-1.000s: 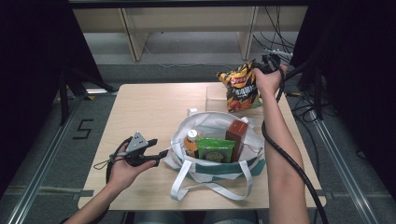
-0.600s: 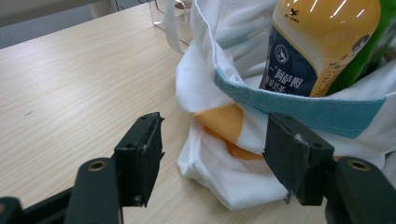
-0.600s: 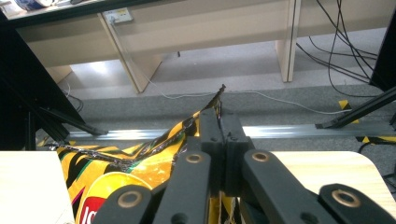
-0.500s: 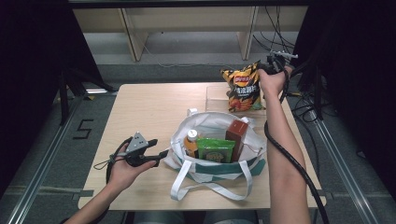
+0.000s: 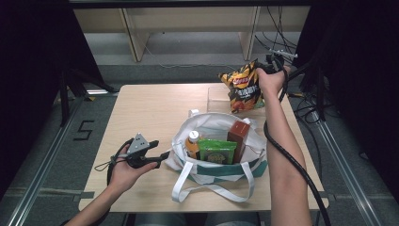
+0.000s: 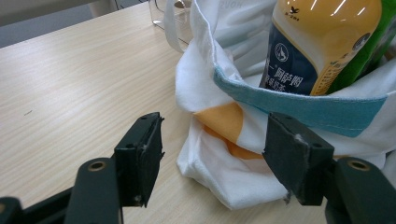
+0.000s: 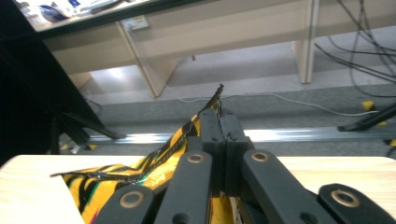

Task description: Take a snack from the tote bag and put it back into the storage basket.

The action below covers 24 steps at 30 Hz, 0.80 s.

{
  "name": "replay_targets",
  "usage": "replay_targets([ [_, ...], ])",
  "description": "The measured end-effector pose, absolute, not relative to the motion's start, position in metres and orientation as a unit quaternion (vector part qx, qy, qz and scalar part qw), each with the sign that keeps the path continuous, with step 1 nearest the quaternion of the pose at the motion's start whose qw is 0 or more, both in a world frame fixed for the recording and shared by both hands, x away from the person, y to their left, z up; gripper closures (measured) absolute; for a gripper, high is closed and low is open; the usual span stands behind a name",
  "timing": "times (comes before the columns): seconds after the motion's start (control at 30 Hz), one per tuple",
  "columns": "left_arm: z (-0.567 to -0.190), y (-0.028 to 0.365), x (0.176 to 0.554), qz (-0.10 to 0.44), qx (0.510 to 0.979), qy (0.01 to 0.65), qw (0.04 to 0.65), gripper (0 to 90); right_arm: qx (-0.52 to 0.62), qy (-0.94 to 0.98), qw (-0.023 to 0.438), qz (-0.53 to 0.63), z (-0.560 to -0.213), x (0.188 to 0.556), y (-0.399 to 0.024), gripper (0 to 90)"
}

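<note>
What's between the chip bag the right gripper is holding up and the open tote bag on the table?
Nothing visible: the chip bag hangs from the right gripper over the table's far edge, open air down to the tote bag.

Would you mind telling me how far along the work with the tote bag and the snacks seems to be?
Already standing in the tote bag: a bottle, a green packet and a brown carton. In hand: the right gripper is shut on the chip bag, held above the table's far edge. The left gripper is open at the bag's rim. Whether the chips are going in or out isn't clear.
</note>
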<state>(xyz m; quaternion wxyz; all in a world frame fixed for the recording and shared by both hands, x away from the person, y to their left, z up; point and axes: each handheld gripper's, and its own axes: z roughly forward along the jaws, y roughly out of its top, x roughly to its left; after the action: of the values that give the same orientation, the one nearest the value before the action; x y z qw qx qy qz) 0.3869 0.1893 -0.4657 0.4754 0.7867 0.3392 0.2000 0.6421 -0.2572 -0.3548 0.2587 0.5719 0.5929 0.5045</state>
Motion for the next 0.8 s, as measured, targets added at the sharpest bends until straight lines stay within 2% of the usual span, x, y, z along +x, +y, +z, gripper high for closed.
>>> replay_targets([
  [0.8,-0.466,0.190,0.388,0.198,0.789,0.335,0.476,36.4,0.565,0.584,0.207,0.545,-0.343,0.647,-0.228,90.0],
])
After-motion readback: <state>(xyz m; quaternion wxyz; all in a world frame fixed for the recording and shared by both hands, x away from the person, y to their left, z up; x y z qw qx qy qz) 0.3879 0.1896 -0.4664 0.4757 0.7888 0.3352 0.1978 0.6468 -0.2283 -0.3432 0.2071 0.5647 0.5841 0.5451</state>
